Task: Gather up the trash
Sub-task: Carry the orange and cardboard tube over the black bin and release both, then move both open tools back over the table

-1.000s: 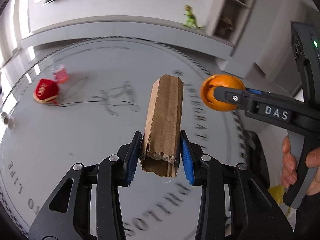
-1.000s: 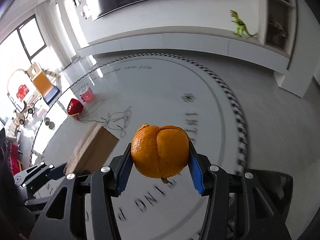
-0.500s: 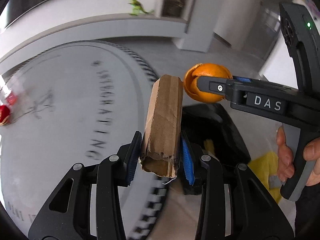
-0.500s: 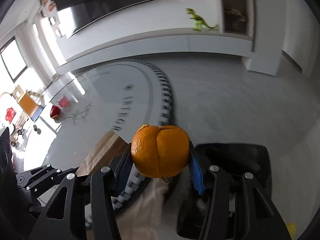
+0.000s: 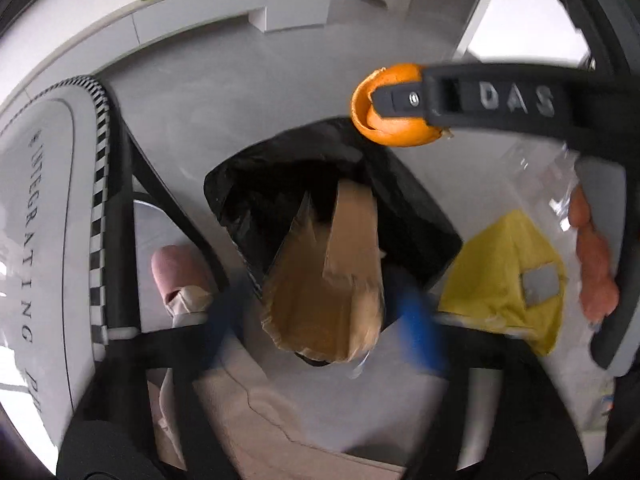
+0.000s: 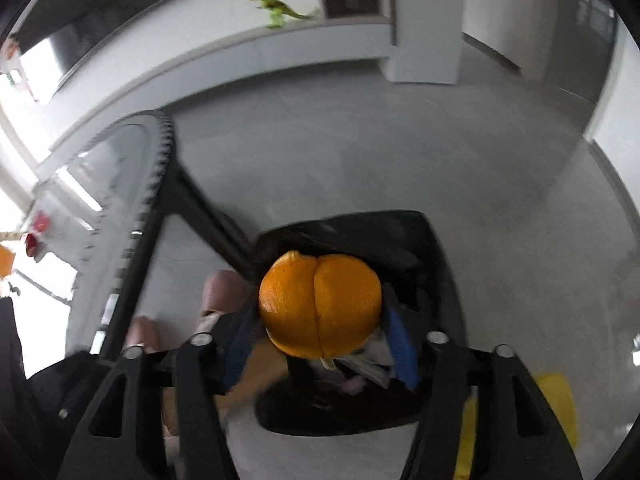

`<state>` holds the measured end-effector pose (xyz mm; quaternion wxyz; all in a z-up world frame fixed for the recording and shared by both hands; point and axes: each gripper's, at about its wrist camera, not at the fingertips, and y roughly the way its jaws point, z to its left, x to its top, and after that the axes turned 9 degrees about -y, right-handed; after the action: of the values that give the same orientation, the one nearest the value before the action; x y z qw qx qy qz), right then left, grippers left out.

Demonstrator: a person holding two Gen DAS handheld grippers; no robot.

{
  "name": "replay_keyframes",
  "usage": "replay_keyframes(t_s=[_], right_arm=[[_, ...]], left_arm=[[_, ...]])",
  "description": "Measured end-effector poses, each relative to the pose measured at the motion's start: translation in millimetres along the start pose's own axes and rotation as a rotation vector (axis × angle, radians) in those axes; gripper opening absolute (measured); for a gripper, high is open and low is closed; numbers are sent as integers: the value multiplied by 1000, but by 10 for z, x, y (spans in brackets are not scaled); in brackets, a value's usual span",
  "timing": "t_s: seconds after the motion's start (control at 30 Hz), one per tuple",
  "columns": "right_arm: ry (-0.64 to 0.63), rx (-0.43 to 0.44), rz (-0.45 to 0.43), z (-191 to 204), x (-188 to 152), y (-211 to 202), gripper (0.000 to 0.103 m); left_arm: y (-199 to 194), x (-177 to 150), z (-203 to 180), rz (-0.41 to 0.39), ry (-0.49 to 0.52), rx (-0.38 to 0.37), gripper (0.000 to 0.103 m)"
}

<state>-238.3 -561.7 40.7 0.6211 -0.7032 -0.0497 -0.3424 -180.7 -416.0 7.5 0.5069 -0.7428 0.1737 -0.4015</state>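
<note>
At frame centre, above the black bin point(image 5: 416, 216), the cardboard point(image 5: 332, 280) is seen between the just-spread left hand-held gripper point(image 5: 324, 320), untouched. The peel point(image 6: 320, 304) sits within the right hand-held gripper point(image 6: 320, 340), just widened.

You look down on a smooth grey floor point(image 6: 400, 152). A long, low white ledge point(image 6: 240, 52) curves along the white wall, and a green toy dinosaur point(image 6: 280, 8) stands on it. Left, daylight glares off a round table point(image 5: 40, 208) with a checked edge and black lettering.
</note>
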Motion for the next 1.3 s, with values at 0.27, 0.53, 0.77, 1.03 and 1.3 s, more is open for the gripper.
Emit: replay_keyframes(t_s=[0.27, 0.53, 0.77, 1.03, 1.3], right_arm=[[34, -23, -41, -133, -55, -83, 75], [-12, 11, -51, 144, -21, -169, 75], [-74, 50, -58, 487, 71, -243, 75], [-160, 130, -67, 1094, 176, -289, 75], [-275, 215, -74, 1864, 277, -275, 75]], left_arm=[[-123, -90, -49, -47, 19, 33, 97], [-251, -96, 162, -76, -50, 25, 97], [-410, -181, 411, -108, -109, 17, 97], [-683, -336, 910, -160, -202, 46, 97], [-1015, -615, 1642, -216, -348, 115, 97]])
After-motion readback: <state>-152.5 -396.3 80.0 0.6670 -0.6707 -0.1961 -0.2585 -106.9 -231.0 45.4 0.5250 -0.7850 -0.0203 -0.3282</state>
